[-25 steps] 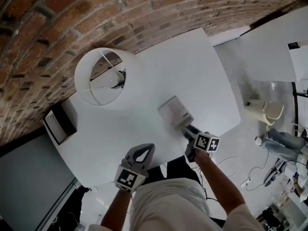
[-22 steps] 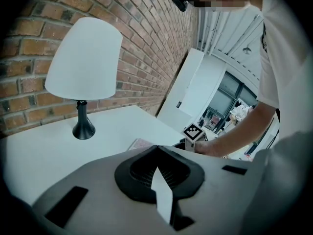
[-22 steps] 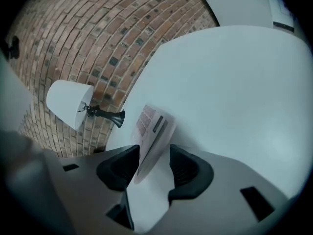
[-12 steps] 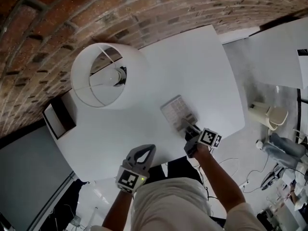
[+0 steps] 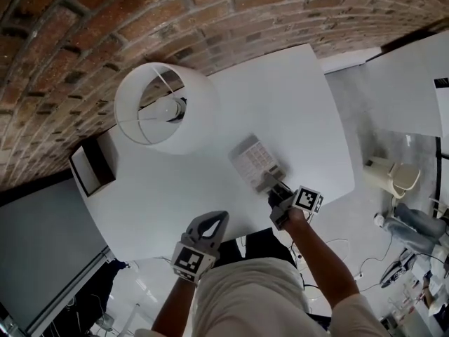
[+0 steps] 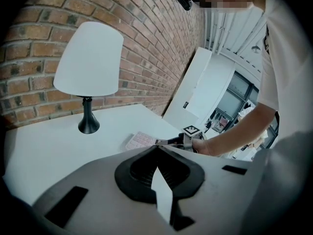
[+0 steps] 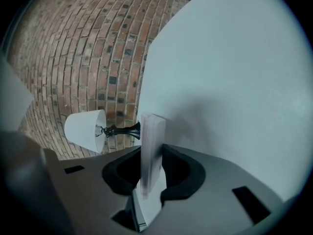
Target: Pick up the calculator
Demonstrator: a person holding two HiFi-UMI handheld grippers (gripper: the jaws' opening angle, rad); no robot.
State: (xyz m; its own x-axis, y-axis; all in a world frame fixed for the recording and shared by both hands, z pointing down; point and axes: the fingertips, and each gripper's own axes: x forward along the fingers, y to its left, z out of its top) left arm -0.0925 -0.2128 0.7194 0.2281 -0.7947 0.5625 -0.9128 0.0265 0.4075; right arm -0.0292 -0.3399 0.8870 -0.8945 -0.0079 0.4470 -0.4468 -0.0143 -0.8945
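The calculator [image 5: 256,163], pale with rows of keys, lies on the white table [image 5: 295,104] near its front edge. My right gripper [image 5: 272,187] has the calculator's near end between its jaws, which are closing. In the right gripper view the calculator [image 7: 150,151] stands edge-on in the jaws, and both tips are against its faces. My left gripper [image 5: 208,225] hovers over the table's front edge, left of the calculator, shut and holding nothing. In the left gripper view the calculator [image 6: 141,140] and the right gripper [image 6: 168,142] show beyond my jaws.
A lamp with a white shade [image 5: 160,106] and a dark base [image 6: 88,126] stands at the back left of the table, in front of a brick wall [image 5: 210,12]. A dark open box [image 5: 90,168] is at the table's left edge. The floor at the right holds cables and clutter.
The right gripper's jaws have come together round the calculator's near end and the wrist has rolled. The left gripper has hardly moved.
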